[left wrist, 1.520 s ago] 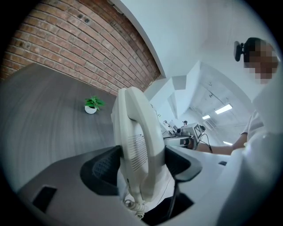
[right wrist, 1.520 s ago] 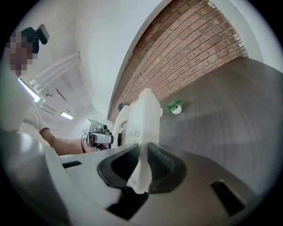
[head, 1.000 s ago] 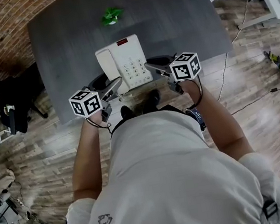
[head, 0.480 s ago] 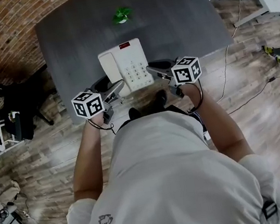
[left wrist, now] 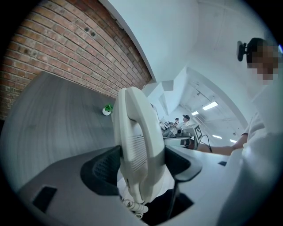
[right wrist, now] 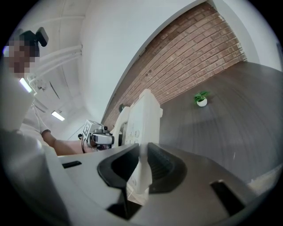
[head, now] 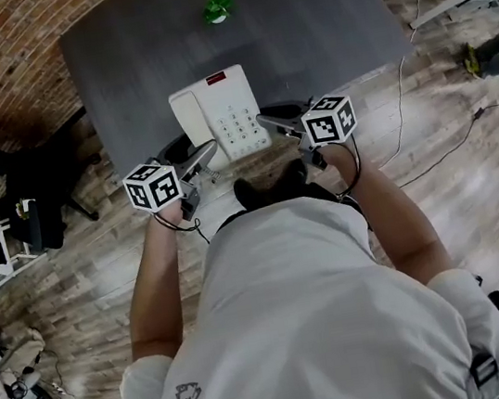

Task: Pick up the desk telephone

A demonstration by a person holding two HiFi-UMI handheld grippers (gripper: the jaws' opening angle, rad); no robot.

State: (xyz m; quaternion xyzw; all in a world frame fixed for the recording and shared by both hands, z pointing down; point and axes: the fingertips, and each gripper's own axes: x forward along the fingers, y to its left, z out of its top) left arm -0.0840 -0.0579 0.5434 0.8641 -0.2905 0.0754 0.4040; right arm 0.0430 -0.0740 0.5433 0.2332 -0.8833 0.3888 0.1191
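1. Grey wood-grain table (head: 317,33) stretched away beyond both sets of fingertips. Its near edge lay about under them.
2. White desk telephone (head: 217,114) sat between the two grippers, one on each flank, likely so that base and handset would come up together without tipping. Whether it had cleared the table, no view settled; its coiled cord hung below the left fingers.
3. Left gripper (head: 196,160) had its jaws spread wide and clamped on the handset side of the telephone, the dark pads (left wrist: 104,170) pressed against both faces. That bulky side called for the wide grip.
4. Right gripper (head: 277,122) had its jaws nearly together, pinching the thin right-hand edge of the base, which ran up between the pads (right wrist: 161,167).
5. Both forearms reached forward from the body, bent at the elbows, with the grippers angled inward and slightly down toward each other.
6. Green plant (head: 218,7) in a little white pot stood well beyond the fingertips, out of the way.
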